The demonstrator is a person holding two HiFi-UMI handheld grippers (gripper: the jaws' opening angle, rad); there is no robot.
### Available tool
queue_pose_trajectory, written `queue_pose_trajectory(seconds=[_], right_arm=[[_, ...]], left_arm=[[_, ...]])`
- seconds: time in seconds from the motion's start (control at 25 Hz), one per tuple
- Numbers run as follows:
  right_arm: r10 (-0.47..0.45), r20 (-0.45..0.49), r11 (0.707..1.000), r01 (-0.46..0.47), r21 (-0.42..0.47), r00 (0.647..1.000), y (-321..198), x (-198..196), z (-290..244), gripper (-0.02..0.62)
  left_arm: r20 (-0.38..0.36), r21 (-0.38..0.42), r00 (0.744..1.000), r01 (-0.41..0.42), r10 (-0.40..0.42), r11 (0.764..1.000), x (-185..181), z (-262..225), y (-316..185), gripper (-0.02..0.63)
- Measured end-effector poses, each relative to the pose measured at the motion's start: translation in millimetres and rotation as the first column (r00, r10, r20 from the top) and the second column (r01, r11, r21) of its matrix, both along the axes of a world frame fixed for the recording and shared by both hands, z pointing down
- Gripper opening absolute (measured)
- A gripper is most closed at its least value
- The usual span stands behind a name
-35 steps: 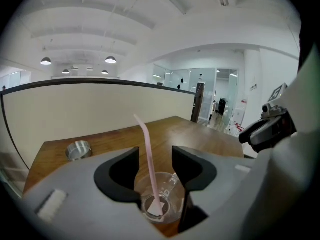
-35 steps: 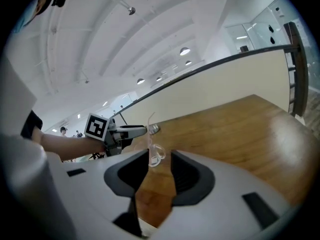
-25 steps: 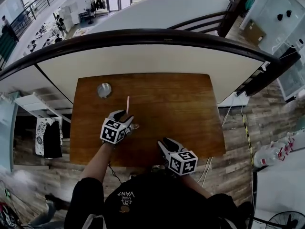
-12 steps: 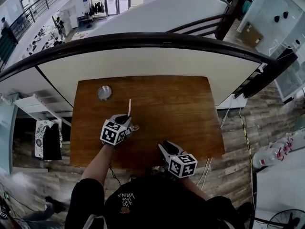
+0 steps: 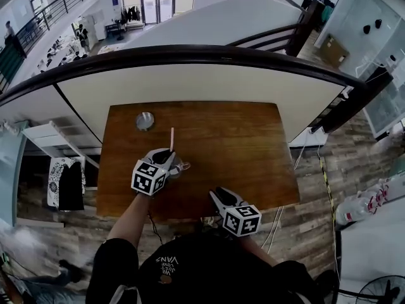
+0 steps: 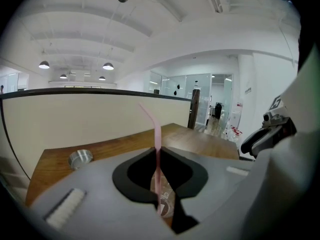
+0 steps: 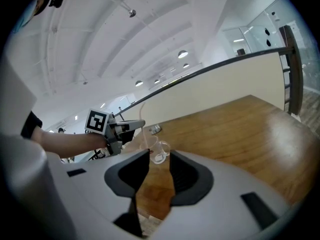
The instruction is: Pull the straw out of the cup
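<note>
A pink bendy straw (image 6: 157,139) stands upright, and my left gripper (image 6: 158,156) is shut on its middle. Its bent top rises above the jaws, and its lower end runs down into the clear glass cup (image 6: 165,204) below them. In the head view the straw (image 5: 171,138) sticks up past the left gripper (image 5: 167,156), and the cup (image 5: 178,168) stands on the wooden table (image 5: 240,144) just to its right. My right gripper (image 5: 219,193) hovers open at the table's near edge with nothing between its jaws. From the right gripper (image 7: 155,160) view, the cup (image 7: 156,149) lies ahead.
A small round metal dish (image 5: 144,120) sits at the table's far left, and also shows as the dish (image 6: 80,158) in the left gripper view. A curved low wall with a dark rail (image 5: 190,52) runs behind the table. Wooden floor surrounds it.
The left gripper has closed on the straw and risen a little with it. The right gripper has shifted slightly along the near edge.
</note>
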State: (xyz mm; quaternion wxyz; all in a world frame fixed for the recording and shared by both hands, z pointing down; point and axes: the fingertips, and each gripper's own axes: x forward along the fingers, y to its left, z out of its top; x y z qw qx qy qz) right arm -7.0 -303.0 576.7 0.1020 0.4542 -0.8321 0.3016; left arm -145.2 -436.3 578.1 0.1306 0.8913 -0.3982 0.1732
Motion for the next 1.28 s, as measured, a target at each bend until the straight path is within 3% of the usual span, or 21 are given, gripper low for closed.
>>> queue_pose_trajectory(seconds=[0.56,0.96,1.28], right_arm=[[0.035,-0.011,0.999,-0.035,0.023,0.999,51,-28,-6,0.127],[0.068,-0.011,0.997,-0.068,0.033,0.998,78,-38,-7,0.127],[0.049,-0.011,0.998,-0.049,0.051,0.999,82,-40,-13,0.127]], left_arm=[[-0.121,0.164,0.992,-0.015,0.035,0.986,-23,-71,53,0.037],[-0.141,0.169,0.99,0.007,0.018,0.986,-55,-74,101,0.037],[-0.156,0.144,0.986,0.076,-0.053,0.987,-81,-65,140,0.037]])
